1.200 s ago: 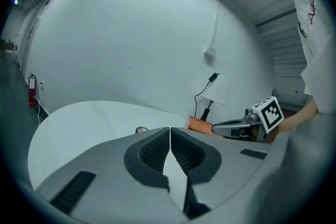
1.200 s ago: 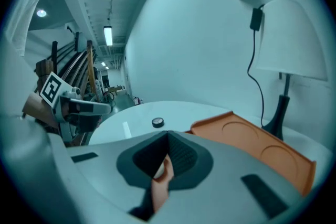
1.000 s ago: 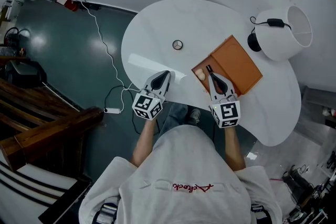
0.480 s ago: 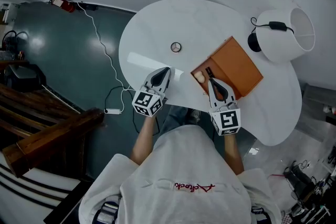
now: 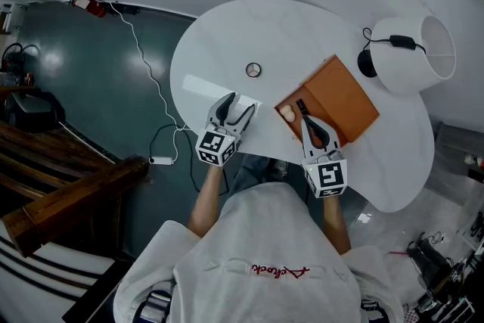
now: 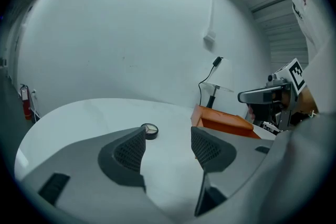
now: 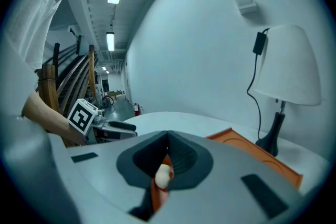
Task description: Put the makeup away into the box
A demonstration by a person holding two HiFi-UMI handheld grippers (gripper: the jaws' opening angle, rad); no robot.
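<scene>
A small round compact (image 5: 253, 70) lies alone on the white table (image 5: 287, 26). In the left gripper view the compact (image 6: 150, 131) sits just past my left jaw's tip. My left gripper (image 5: 239, 104) (image 6: 168, 136) is near the table's front edge; its jaws have just been opening and nothing is between them. The open orange box (image 5: 336, 94) (image 7: 252, 152) stands to the right with a beige makeup sponge (image 5: 287, 113) (image 7: 164, 176) in its near corner. My right gripper (image 5: 302, 104) (image 7: 168, 136) is shut over the box's near wall, just above the sponge.
A white table lamp (image 5: 414, 49) (image 7: 291, 65) with a black base and cord stands right behind the box. The table's curved front edge runs under both grippers. A white cable (image 5: 151, 72) trails over the dark floor at left, beside wooden stairs (image 5: 53, 185).
My left gripper's jaws have spread from shut to wide open, and it has shifted slightly right and lower toward the table. The right gripper and the box have stayed put.
</scene>
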